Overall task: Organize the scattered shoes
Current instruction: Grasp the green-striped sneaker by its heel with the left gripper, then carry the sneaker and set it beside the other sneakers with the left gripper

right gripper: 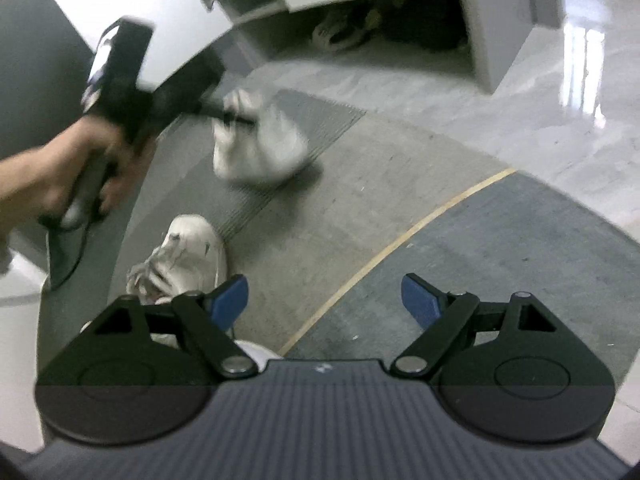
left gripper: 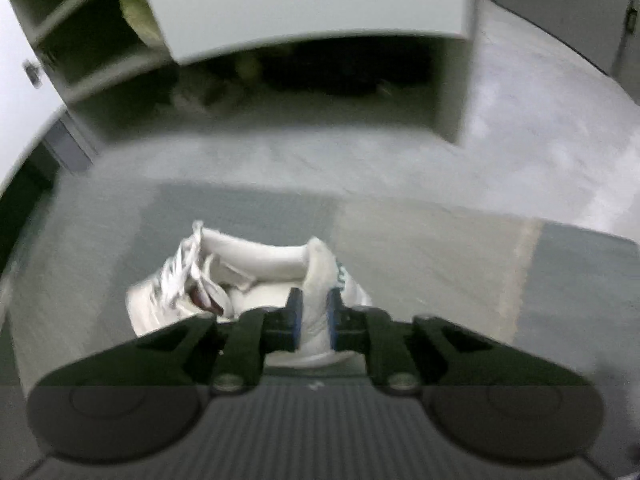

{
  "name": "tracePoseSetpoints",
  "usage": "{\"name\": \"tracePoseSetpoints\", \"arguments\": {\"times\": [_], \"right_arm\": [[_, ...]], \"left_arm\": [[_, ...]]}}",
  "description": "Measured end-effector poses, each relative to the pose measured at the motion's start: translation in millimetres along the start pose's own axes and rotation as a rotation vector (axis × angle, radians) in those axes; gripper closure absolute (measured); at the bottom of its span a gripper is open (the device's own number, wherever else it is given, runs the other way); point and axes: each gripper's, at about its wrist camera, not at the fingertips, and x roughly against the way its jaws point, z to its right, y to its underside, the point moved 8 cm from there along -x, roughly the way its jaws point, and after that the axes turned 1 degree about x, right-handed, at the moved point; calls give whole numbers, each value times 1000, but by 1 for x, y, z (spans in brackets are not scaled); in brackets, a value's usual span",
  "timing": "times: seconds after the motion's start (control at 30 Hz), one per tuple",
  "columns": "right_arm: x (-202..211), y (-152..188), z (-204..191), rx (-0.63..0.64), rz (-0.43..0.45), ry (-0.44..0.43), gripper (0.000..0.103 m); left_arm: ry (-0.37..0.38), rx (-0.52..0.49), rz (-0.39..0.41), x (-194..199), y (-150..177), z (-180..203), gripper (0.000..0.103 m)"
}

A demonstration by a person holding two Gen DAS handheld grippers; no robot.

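My left gripper (left gripper: 313, 312) is shut on the heel collar of a white sneaker (left gripper: 224, 280), which hangs off the floor above a grey mat. The right wrist view shows the same white sneaker (right gripper: 256, 144), blurred, hanging from the left gripper (right gripper: 236, 116) held by a hand (right gripper: 100, 160). A second white sneaker (right gripper: 188, 256) lies on the floor just left of my right gripper (right gripper: 326, 300). That gripper stands open, nothing between its blue pads (right gripper: 230, 298).
A white shoe cabinet (left gripper: 304, 0) stands ahead, with shelves (left gripper: 80, 32) at its left and a dark low opening (left gripper: 340, 68) holding several shoes (right gripper: 344, 28). A ribbed grey mat (right gripper: 304, 120) and a yellow floor line (right gripper: 400, 236) lie in front. Glossy floor spreads right.
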Motion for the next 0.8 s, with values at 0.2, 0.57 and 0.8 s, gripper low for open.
{"name": "tracePoseSetpoints", "arguments": {"times": [0.2,0.57,0.8], "right_arm": [[29,3,13,-80,74,-2,17],[42,5,32,-114,92,-4,17],[39,14,44,-128,60,14,17]], "left_arm": [[12,-34,28,22,18,53,89],[-169,-15,38,-27,11,27,29],[-109,9,-12,-52,13,36,74]]}}
